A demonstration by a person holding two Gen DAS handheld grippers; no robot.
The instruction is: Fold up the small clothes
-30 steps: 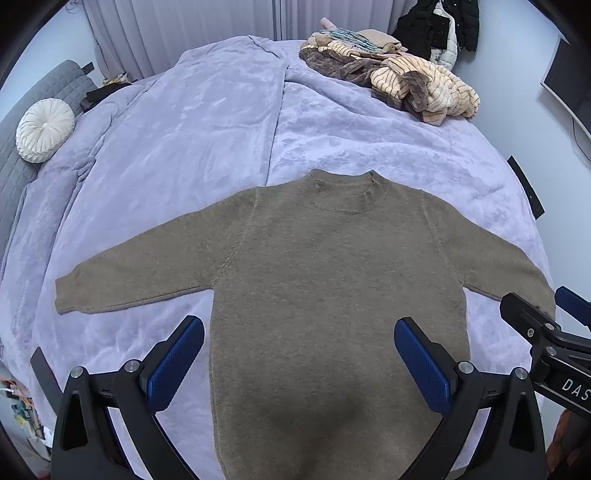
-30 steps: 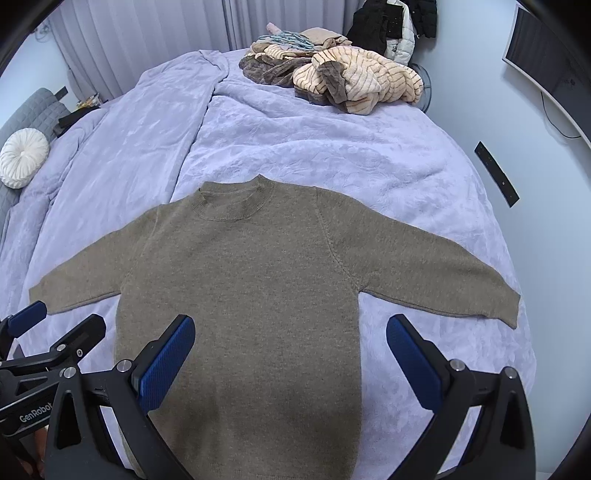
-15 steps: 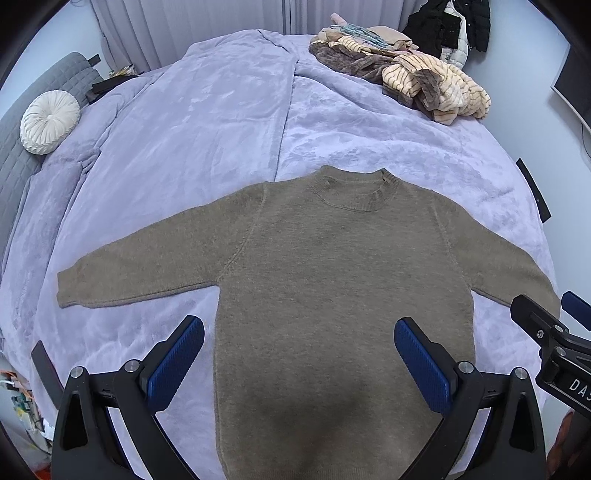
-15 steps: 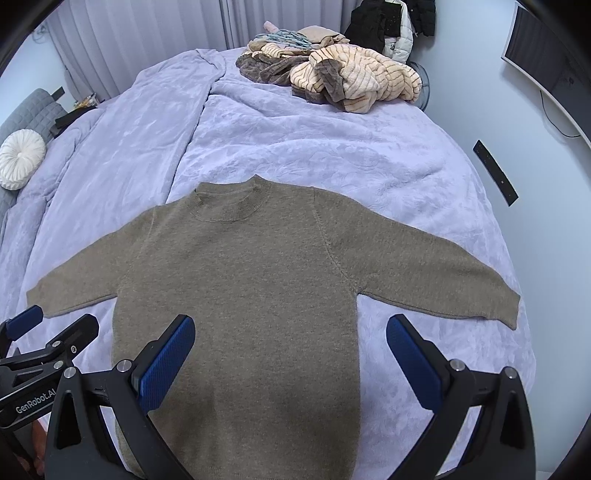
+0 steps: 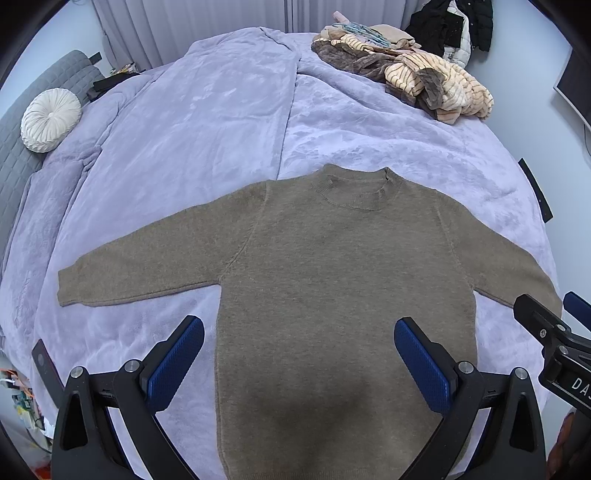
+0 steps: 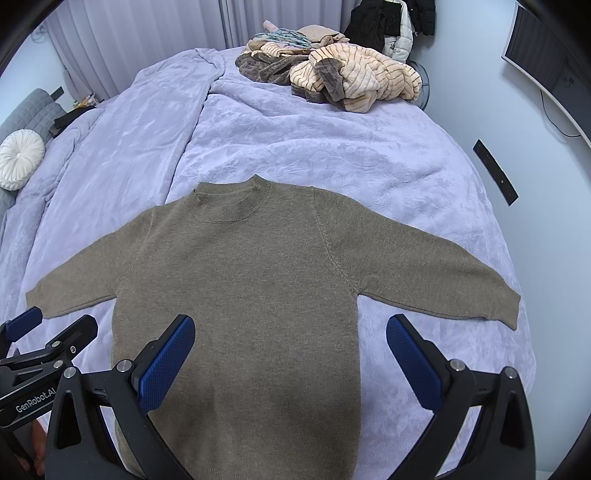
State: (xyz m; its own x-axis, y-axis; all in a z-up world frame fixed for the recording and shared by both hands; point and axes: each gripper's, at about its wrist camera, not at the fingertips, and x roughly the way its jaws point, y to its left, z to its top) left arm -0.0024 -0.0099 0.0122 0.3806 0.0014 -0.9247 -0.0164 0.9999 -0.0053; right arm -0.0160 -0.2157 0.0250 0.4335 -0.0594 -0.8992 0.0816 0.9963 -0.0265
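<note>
An olive-brown knit sweater (image 5: 332,280) lies flat and face up on the lavender bedspread (image 5: 207,122), both sleeves spread out, collar at the far side. It also shows in the right wrist view (image 6: 251,291). My left gripper (image 5: 299,354) is open and empty, held above the sweater's lower body. My right gripper (image 6: 290,354) is open and empty, above the sweater's lower right part. The right gripper's fingertips (image 5: 535,314) show at the left wrist view's right edge, and the left gripper's fingertips (image 6: 55,332) at the right wrist view's left edge.
A pile of striped and brown clothes (image 5: 406,77) lies at the bed's far right, also in the right wrist view (image 6: 332,74). A round white cushion (image 5: 50,120) rests on a grey sofa at the left. Dark jackets (image 6: 384,26) hang at the back wall. A monitor (image 6: 546,66) stands at the right.
Both grippers have drifted slightly back from the sweater, so the view shows more of the bed. Both stay open. The sweater has not moved.
</note>
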